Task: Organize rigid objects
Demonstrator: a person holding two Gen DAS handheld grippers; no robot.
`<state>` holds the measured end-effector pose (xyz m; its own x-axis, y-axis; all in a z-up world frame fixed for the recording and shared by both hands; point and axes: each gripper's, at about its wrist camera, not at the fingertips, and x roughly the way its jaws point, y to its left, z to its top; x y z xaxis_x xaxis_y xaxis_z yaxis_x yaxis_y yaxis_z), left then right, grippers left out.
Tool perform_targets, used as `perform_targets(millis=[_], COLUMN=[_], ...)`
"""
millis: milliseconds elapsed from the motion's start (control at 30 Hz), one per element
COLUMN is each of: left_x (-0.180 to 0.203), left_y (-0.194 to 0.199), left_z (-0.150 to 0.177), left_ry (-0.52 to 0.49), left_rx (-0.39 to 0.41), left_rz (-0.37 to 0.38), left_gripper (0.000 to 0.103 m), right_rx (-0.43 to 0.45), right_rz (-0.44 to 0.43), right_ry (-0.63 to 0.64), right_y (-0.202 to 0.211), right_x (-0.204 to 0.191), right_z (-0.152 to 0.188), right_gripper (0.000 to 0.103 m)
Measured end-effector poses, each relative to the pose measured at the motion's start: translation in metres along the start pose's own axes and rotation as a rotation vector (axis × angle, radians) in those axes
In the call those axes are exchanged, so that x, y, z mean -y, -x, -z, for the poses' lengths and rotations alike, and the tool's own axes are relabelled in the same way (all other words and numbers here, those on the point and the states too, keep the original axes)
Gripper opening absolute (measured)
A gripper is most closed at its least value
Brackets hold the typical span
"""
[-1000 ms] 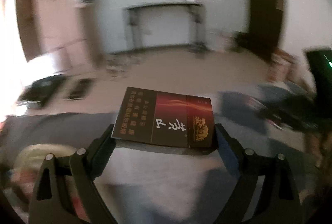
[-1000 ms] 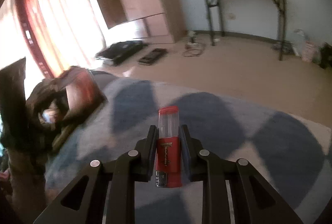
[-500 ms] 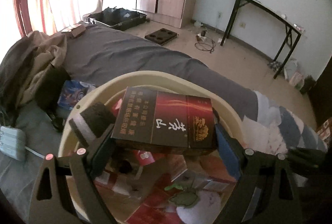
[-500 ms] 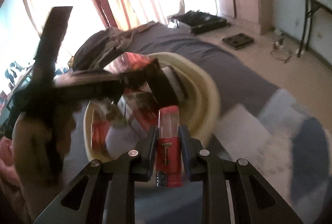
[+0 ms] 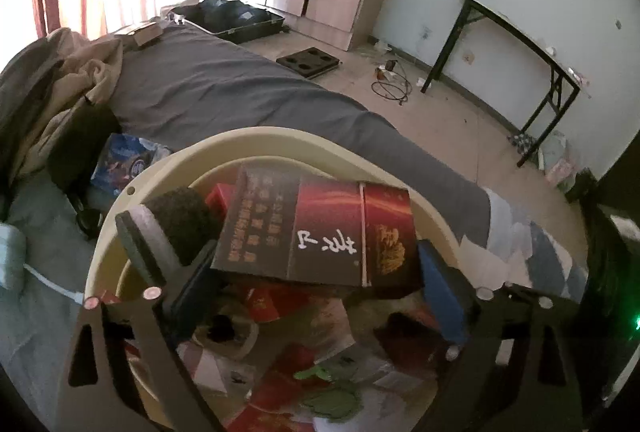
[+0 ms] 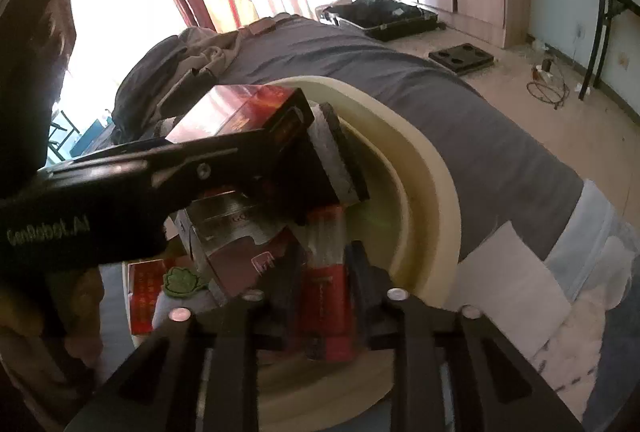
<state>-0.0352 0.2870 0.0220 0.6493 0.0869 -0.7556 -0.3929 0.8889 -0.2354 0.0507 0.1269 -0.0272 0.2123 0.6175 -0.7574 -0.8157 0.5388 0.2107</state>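
My left gripper (image 5: pixel 316 276) is shut on a dark red cigarette box (image 5: pixel 320 228) with white script and holds it above a cream basin (image 5: pixel 280 139) on the bed. The basin holds several red packs, papers and a grey-and-black sponge block (image 5: pixel 160 228). My right gripper (image 6: pixel 326 264) is shut on a red lighter (image 6: pixel 326 284) with a clear top, over the basin's (image 6: pixel 424 175) near rim. In the right wrist view the left gripper's arm (image 6: pixel 120 183) and its box (image 6: pixel 248 111) show at the left, over the basin.
The basin sits on a grey bedsheet (image 5: pixel 208 83). Crumpled clothes (image 5: pixel 52 79) lie at the bed's left. A white paper sheet (image 6: pixel 508 284) lies right of the basin. An open suitcase (image 5: pixel 236 17), a wardrobe and a black-legged table (image 5: pixel 516 43) stand beyond.
Both grippers swung from facing the room and floor to over the basin on the bed, each still holding its object. The right gripper moved closer to the basin.
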Motion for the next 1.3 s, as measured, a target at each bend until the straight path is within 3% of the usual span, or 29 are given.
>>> perform_targets(millis=[133, 167, 233, 367, 500, 567, 633, 733, 967, 1067, 1200, 1300], left_x=[0.009, 0.015, 0.024, 0.054, 0.096, 0.100, 0.094, 0.089, 0.093, 0.076, 0.055, 0.052], left_y=[0.030, 0.038, 0.046, 0.052, 0.050, 0.059, 0.067, 0.071, 0.067, 0.051, 0.025, 0.017], left_z=[-0.004, -0.004, -0.005, -0.002, 0.014, 0.027, 0.044, 0.078, 0.164, 0.195, 0.183, 0.176], left_ry=[0.008, 0.003, 0.000, -0.005, -0.129, -0.114, -0.079, -0.107, -0.270, -0.304, -0.202, -0.141], left_rx=[0.095, 0.117, 0.137, 0.173, 0.201, 0.240, 0.264, 0.234, 0.214, 0.144, 0.063, 0.070], left_rz=[0.015, 0.014, 0.019, -0.002, -0.061, -0.067, -0.067, -0.045, -0.261, -0.276, -0.268, -0.347], left_gripper=[0.103, 0.103, 0.103, 0.103, 0.103, 0.103, 0.103, 0.103, 0.103, 0.103, 0.103, 0.103], right_rx=[0.076, 0.099, 0.150, 0.179, 0.143, 0.110, 0.096, 0.113, 0.065, 0.022, -0.030, -0.023], right_rz=[-0.023, -0.027, -0.037, 0.026, 0.104, 0.104, 0.029, -0.057, -0.019, -0.009, 0.058, 0.051], right_ry=[-0.018, -0.021, -0.012, 0.070, 0.166, 0.194, 0.211, 0.232, 0.286, 0.346, 0.408, 0.413], right_y=[0.023, 0.033, 0.055, 0.092, 0.103, 0.101, 0.098, 0.098, 0.071, 0.059, 0.037, 0.033], right_x=[0.001, 0.002, 0.005, 0.024, 0.049, 0.055, 0.057, 0.061, 0.056, 0.045, 0.032, 0.027], right_z=[0.006, 0.008, 0.016, 0.047, 0.080, 0.084, 0.090, 0.095, 0.093, 0.096, 0.097, 0.093], right_gripper=[0.086, 0.089, 0.103, 0.103, 0.103, 0.103, 0.103, 0.103, 0.103, 0.103, 0.103, 0.103])
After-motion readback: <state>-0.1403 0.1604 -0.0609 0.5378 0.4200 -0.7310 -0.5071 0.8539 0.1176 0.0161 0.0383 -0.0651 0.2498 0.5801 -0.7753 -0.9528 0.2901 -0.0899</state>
